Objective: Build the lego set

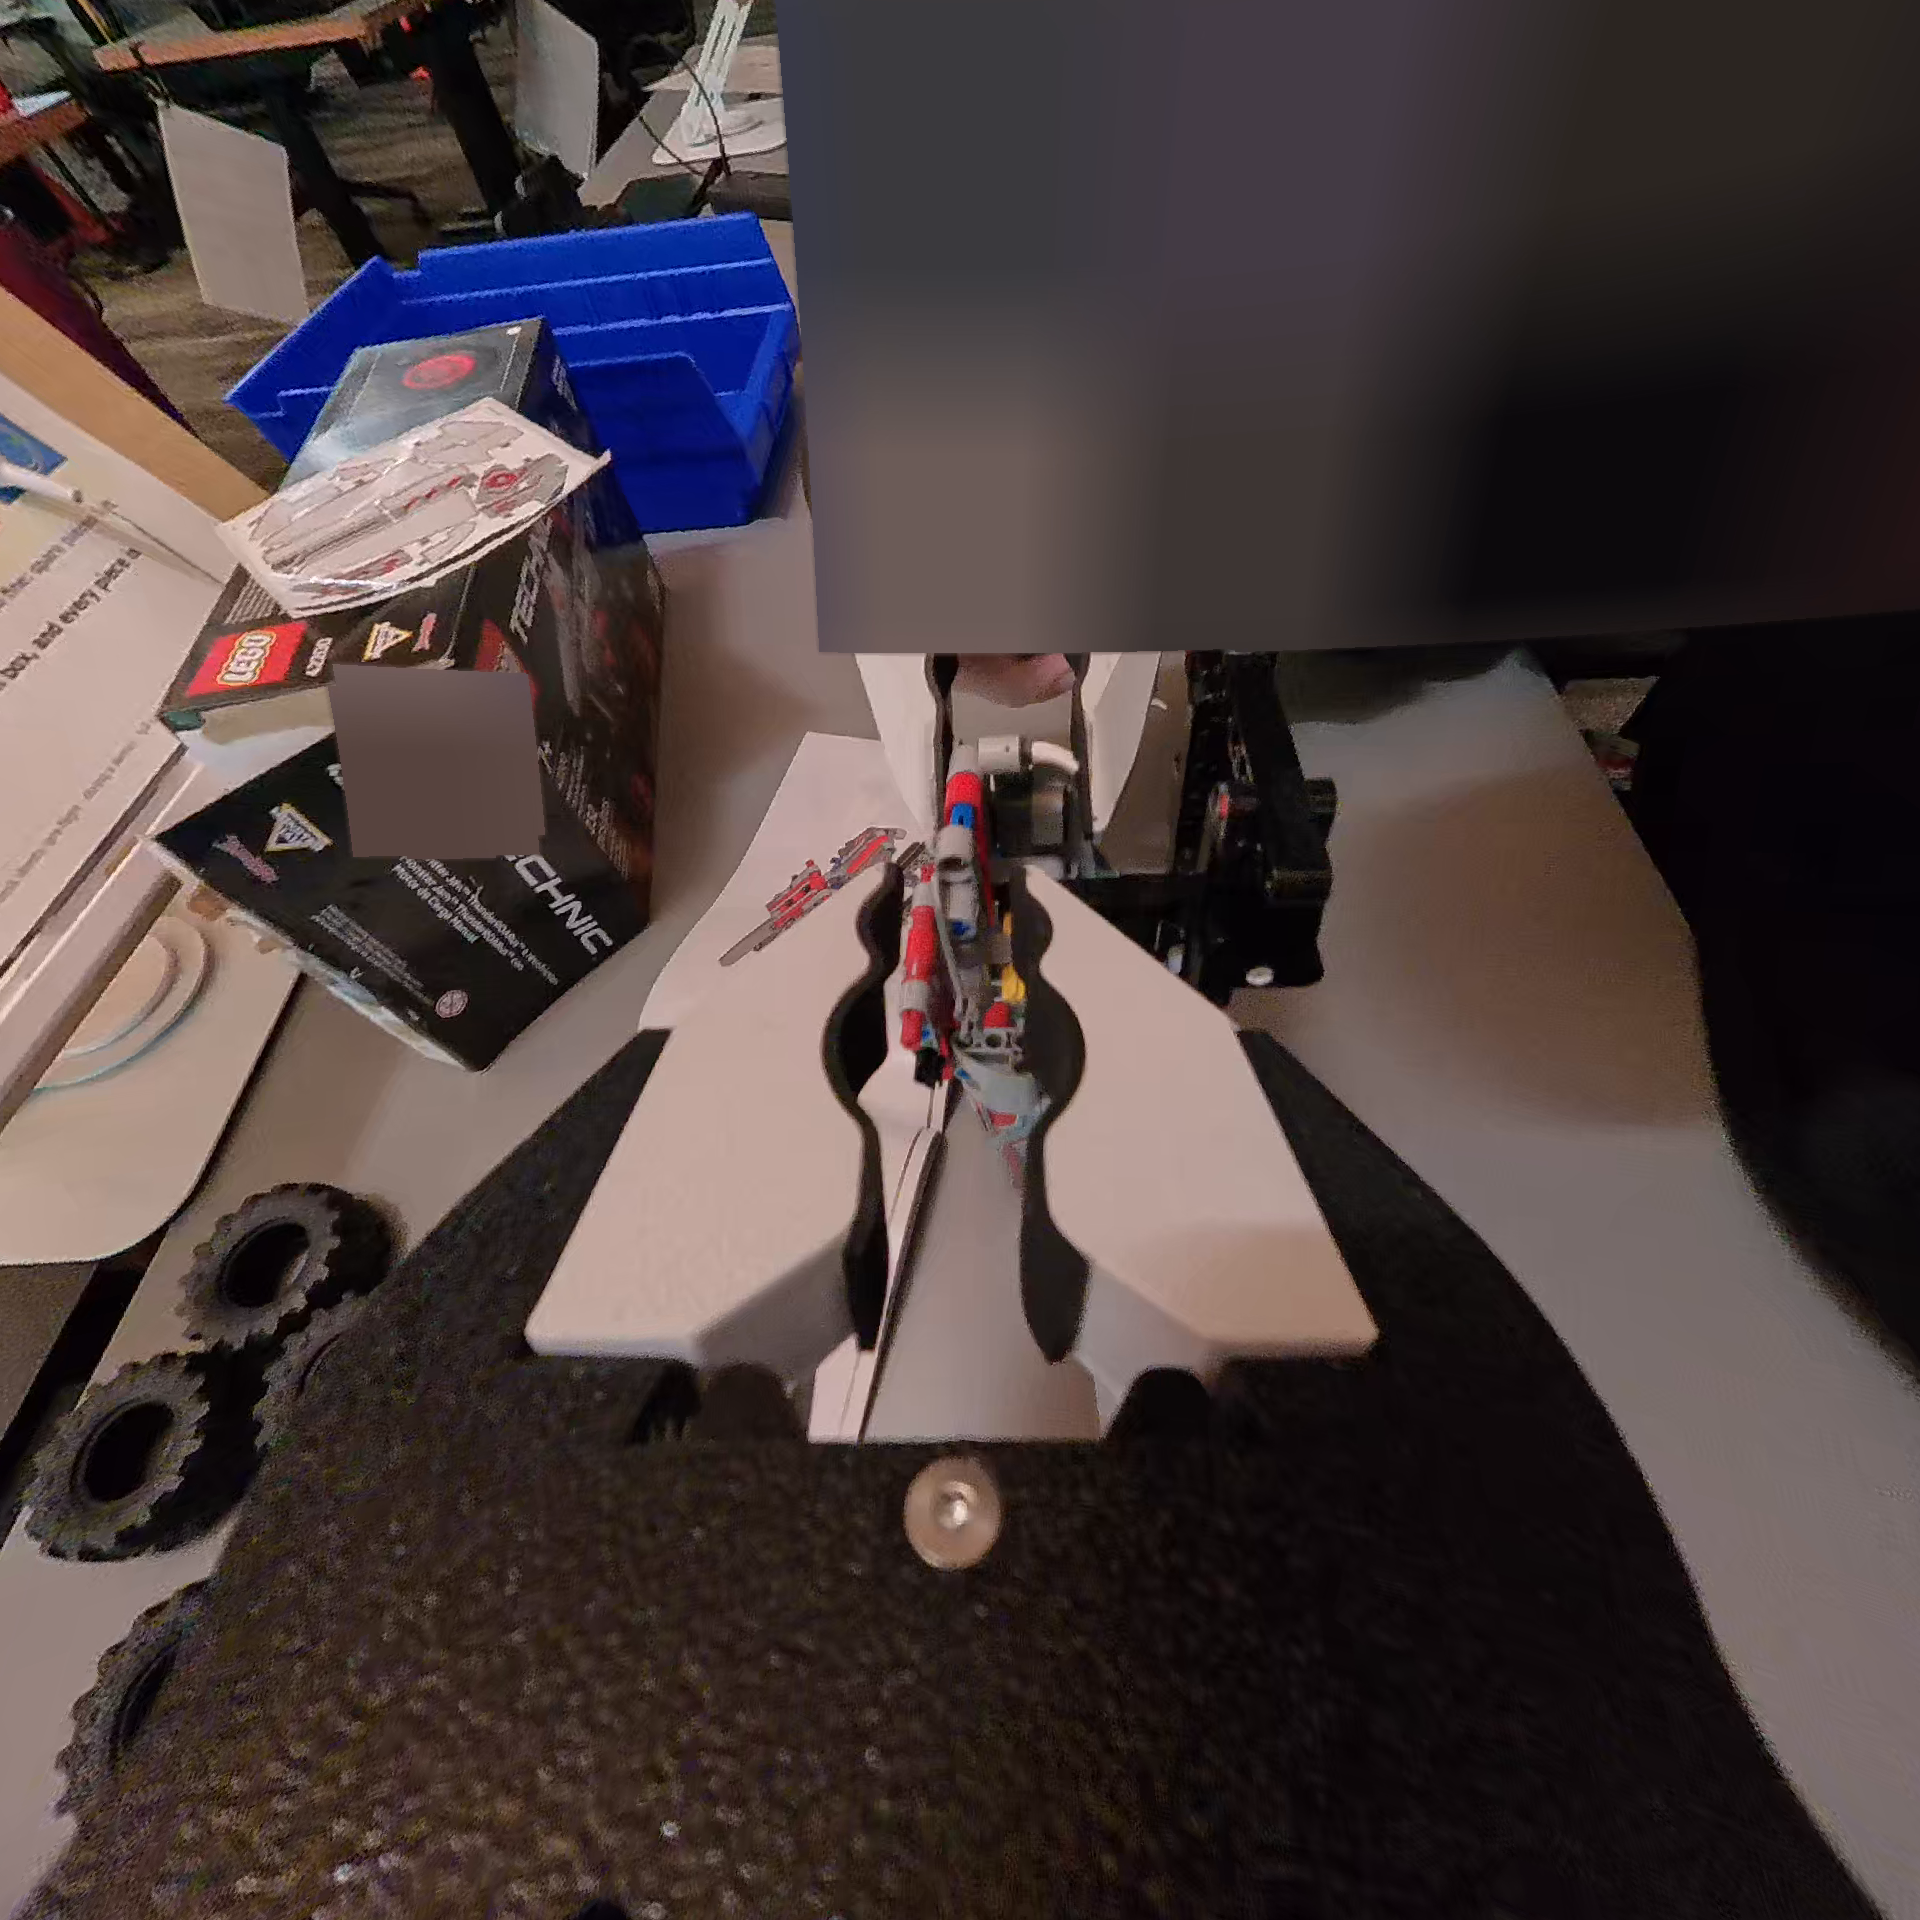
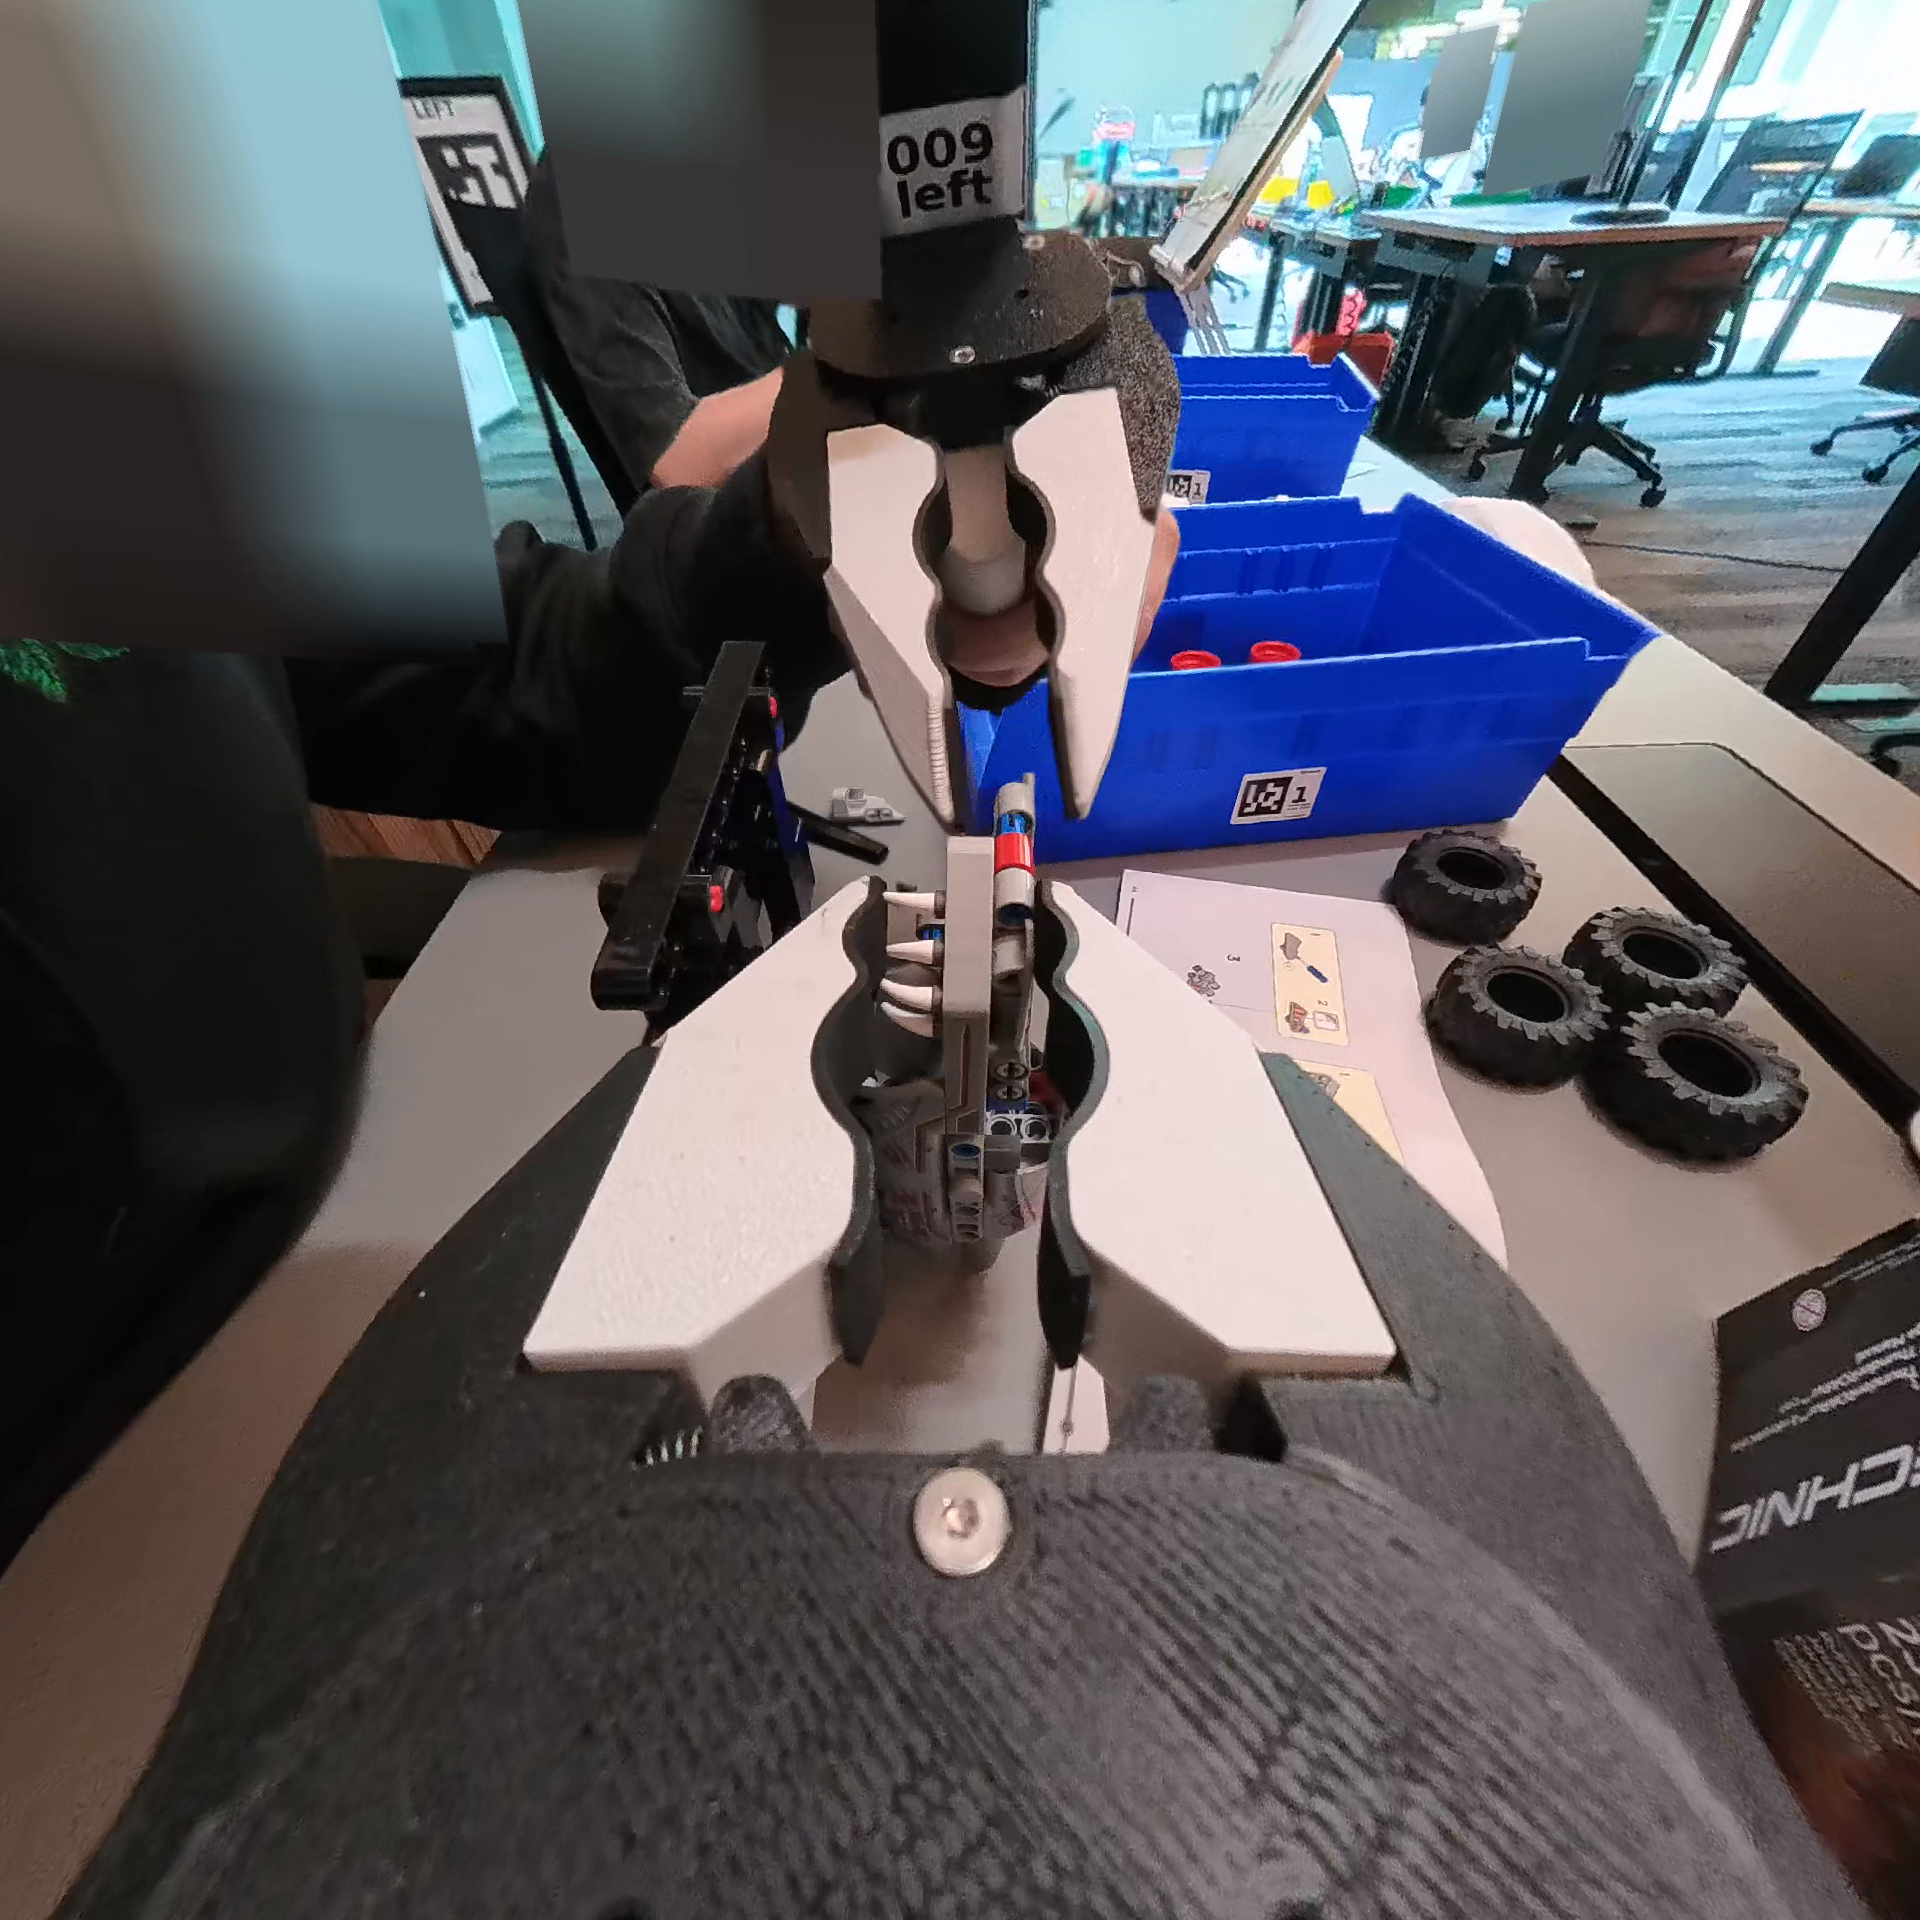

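While the right gripper (image 2: 951, 914) clamps the grey lego assembly (image 2: 971, 1039), the left gripper (image 1: 956, 914) seems closed on its far end; four tyres (image 2: 1621, 987) lie right.

Black frame (image 2: 681, 831) left, tyres (image 2: 1600, 997) right

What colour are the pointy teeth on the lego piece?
The teeth are white, on a grey lego piece. The right wrist view shows them best.
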A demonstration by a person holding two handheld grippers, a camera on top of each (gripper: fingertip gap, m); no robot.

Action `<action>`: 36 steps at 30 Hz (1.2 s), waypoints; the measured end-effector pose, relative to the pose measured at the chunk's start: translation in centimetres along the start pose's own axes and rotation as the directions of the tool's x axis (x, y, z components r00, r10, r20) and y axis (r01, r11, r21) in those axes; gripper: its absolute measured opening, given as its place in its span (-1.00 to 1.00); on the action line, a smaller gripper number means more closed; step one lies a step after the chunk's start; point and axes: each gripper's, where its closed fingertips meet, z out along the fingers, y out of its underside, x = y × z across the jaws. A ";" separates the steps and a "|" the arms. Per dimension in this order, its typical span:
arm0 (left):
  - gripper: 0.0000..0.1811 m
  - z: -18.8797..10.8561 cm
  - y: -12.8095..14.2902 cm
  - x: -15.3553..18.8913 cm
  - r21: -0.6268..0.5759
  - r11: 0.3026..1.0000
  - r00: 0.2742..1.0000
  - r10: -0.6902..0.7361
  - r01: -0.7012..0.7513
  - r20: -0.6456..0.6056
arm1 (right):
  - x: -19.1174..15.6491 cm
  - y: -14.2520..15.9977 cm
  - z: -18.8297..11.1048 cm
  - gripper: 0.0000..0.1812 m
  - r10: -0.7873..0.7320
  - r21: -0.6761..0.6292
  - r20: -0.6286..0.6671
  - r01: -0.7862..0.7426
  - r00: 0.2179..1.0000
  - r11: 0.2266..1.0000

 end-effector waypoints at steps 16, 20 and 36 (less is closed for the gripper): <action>-0.93 -0.1 0.1 0.2 0.046 0.997 0.996 -0.052 0.055 -0.068 | -0.2 0.0 0.2 -0.71 -0.020 0.008 -0.001 0.020 1.000 1.000; -0.96 -0.1 0.1 0.0 0.046 0.998 0.997 -0.041 0.044 -0.058 | -0.1 -0.1 0.2 -0.71 -0.021 0.016 -0.008 0.021 1.000 1.000; -0.96 0.2 -0.1 -0.6 0.069 0.979 0.979 -0.187 0.193 -0.085 | 0.6 -0.1 0.2 -0.72 0.004 0.038 -0.029 -0.003 1.000 0.999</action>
